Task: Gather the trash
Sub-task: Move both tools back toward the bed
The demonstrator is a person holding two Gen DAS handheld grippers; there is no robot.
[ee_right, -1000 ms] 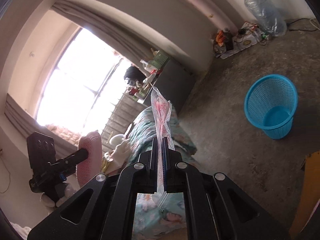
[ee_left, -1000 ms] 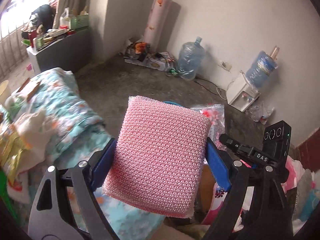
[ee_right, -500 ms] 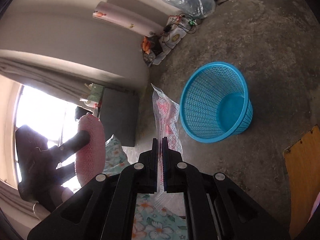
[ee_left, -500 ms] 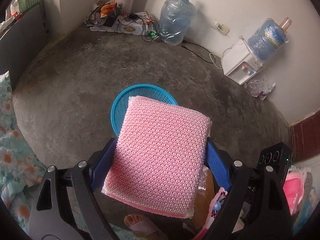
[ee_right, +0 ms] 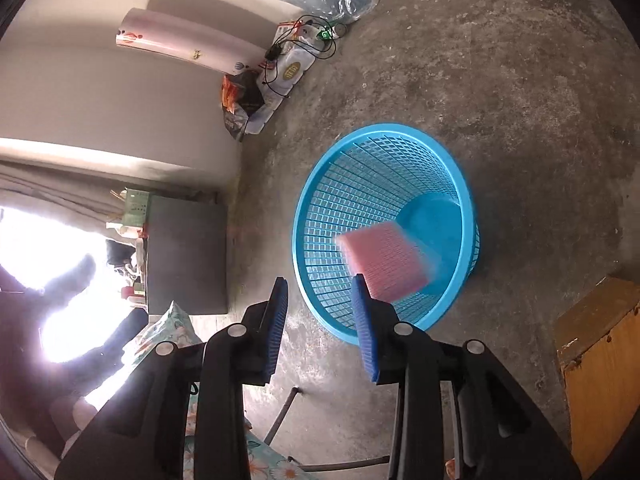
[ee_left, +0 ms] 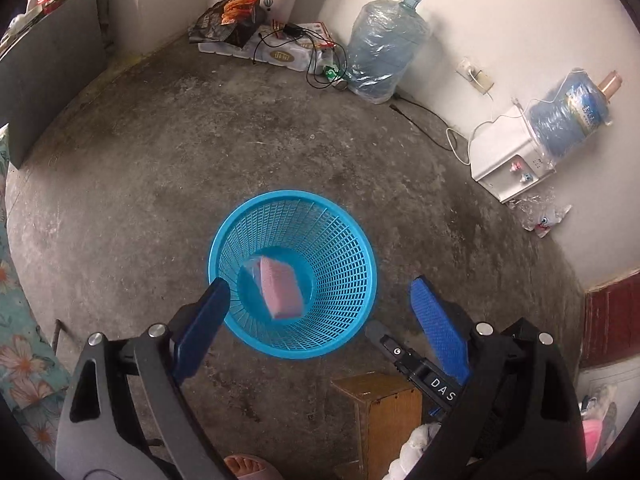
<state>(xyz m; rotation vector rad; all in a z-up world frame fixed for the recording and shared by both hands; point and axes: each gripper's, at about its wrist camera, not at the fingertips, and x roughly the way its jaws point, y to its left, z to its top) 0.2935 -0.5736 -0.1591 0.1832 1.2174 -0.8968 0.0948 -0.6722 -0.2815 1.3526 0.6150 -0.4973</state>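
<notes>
Pink knitted scrubbing sponge (ee_left: 280,288) blurred inside the blue mesh basket (ee_left: 344,240), low down near its floor; whether landed or falling, cannot tell. A clear film edge shows beside the sponge on its left in the left wrist view, possibly the plastic bag; too faint to confirm.

Left hand-held gripper (ee_left: 320,314): jaws spread wide, nothing between the pads, poised above the basket rim. Jaws just been opening further.

Right hand-held gripper (ee_right: 320,320): jaws parted, just been opening, nothing between them; right pad overlaps the basket's near rim in the picture.

Handling judgement, sponge: light, soft, compressible, coarse knit that gives good friction. Best taken across its two broad flat faces with wide jaws; edge-on pinch likely to fold it. Not fragile.

Handling judgement, basket: thin moulded plastic, light, likely to tip or skid on the concrete floor (ee_left: 160,160) if knocked at the rim. Take by the rim if moved.

Other candidate trash: crumpled clear plastic (ee_left: 544,216) on the floor by the water dispenser (ee_left: 508,164); thin, slippery, pinch with near-closed jaws on a bunched fold.
</notes>
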